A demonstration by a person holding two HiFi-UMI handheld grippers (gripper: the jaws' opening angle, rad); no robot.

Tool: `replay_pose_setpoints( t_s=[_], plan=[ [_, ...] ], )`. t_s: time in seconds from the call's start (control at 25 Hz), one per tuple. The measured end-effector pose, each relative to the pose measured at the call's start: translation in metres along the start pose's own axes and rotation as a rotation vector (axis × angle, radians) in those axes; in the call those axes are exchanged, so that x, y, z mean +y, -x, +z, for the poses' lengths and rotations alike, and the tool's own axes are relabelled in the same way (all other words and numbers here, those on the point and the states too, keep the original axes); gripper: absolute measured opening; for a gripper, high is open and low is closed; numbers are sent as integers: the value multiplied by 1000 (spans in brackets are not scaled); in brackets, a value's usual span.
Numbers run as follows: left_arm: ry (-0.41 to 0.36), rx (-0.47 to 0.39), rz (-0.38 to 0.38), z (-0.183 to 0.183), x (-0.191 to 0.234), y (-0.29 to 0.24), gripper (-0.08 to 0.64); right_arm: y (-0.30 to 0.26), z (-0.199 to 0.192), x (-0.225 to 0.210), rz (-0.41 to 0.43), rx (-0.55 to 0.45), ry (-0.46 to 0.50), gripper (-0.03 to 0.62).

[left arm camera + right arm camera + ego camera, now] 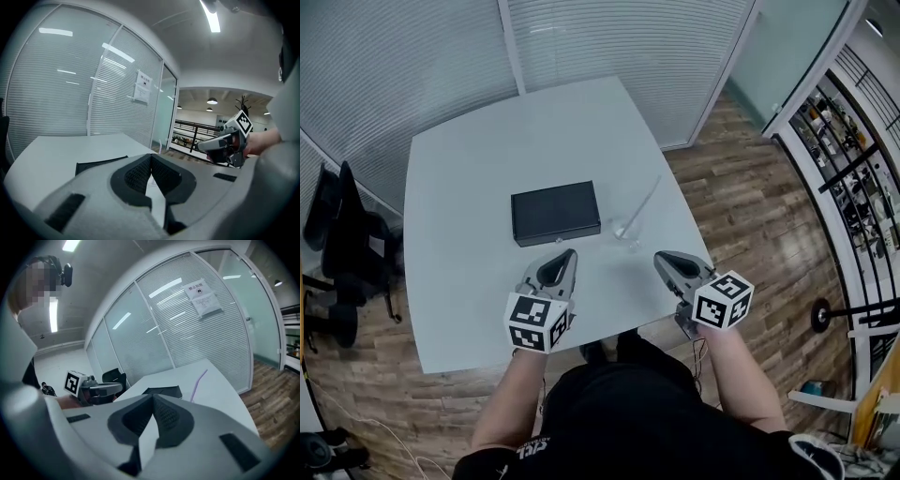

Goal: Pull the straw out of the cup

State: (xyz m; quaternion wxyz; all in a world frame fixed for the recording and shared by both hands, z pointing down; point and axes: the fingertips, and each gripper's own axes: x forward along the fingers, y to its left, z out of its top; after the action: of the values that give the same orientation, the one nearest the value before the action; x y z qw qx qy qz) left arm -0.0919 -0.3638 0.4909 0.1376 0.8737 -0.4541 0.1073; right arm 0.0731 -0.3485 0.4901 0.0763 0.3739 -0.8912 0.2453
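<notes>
A clear cup [628, 232] stands on the white table [478, 159], right of a flat black box [554, 212]. A pale straw [644, 200] leans out of the cup toward the far right; it also shows as a straw [199, 383] in the right gripper view, and a short piece of the straw [160, 145] in the left gripper view. My left gripper [568, 253] hovers just short of the box, shut and empty. My right gripper [660, 256] hovers near the cup's right side, also shut and empty. Neither touches the cup, which both gripper views hide behind the jaws.
Black chairs [337, 234] stand off the table's left side. Glass partitions with blinds [609, 37] run behind the table. Wooden floor [750, 197] lies to the right. My body is at the table's near edge.
</notes>
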Motion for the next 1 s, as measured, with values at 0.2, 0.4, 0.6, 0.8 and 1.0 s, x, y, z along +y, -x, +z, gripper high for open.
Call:
replay_pose_setpoints(
  t_s=[0.2, 0.4, 0.6, 0.8, 1.0],
  plan=[
    [11, 45, 4, -6, 5, -30, 11, -18, -2, -39, -15, 18, -32, 31],
    [18, 96, 11, -15, 12, -61, 11, -47, -6, -81, -17, 46, -87, 66],
    [32, 121, 7, -22, 9, -84, 11, -69, -16, -106, 17, 75, -156, 95],
    [46, 150, 10, -32, 13, -97, 11, -91, -20, -131, 10, 98, -189, 160],
    [49, 170, 11, -41, 10, -102, 11, -106, -25, -141, 27, 114, -203, 179]
  ],
)
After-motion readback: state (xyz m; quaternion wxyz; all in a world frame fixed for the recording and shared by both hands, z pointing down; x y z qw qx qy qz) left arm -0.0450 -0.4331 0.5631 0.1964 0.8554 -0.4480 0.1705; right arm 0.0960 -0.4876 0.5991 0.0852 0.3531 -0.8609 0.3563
